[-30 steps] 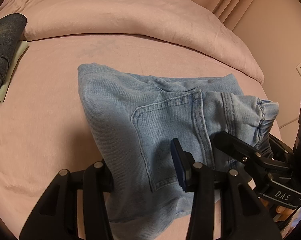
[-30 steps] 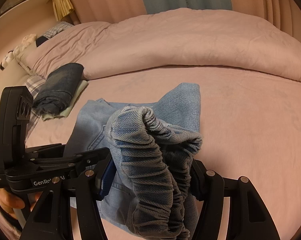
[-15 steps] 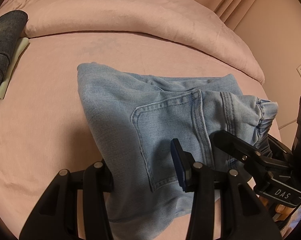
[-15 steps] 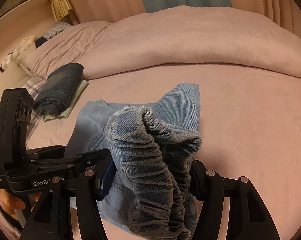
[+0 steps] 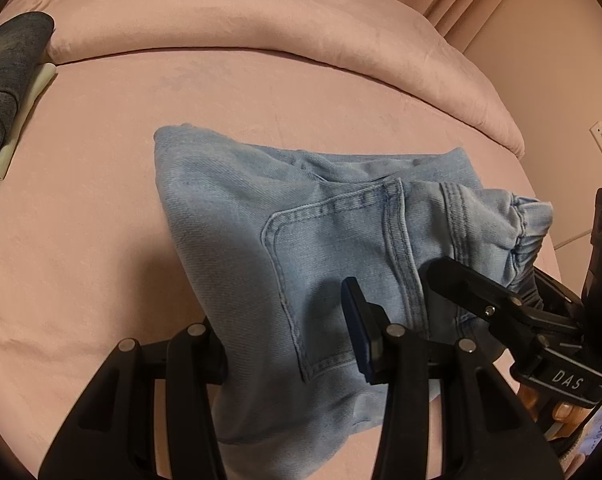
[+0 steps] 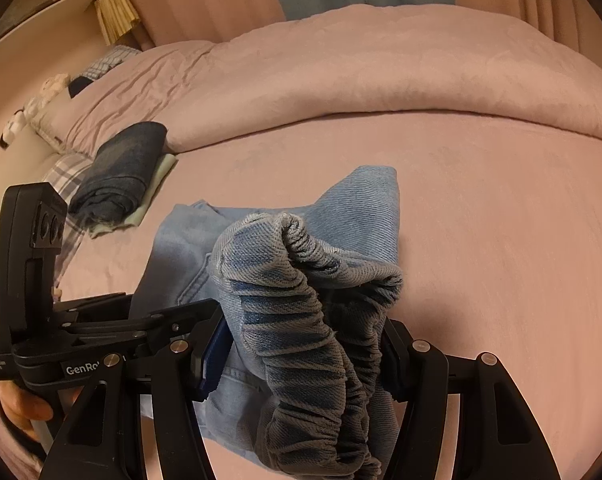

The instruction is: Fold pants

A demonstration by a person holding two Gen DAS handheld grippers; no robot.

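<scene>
Light blue denim pants [image 5: 301,216] lie folded on the pink bed sheet [image 5: 81,220], back pocket facing up. My left gripper [image 5: 285,332] is shut on their near folded edge, and the cloth fills the gap between its fingers. My right gripper [image 6: 305,340] is shut on the bunched elastic waistband [image 6: 301,280], which stands up in a lump between its pads. In the left wrist view the right gripper [image 5: 501,308] reaches in from the right over the waistband end. The left gripper [image 6: 173,320] shows at the left of the right wrist view, with a hand [image 6: 21,400] behind it.
Folded dark jeans [image 6: 121,172] rest on a pale cloth at the left side of the bed. A rolled pink duvet [image 6: 381,64] lies across the back. Pillows [image 6: 61,172] are at the far left, and a wall [image 5: 561,80] stands close on the right.
</scene>
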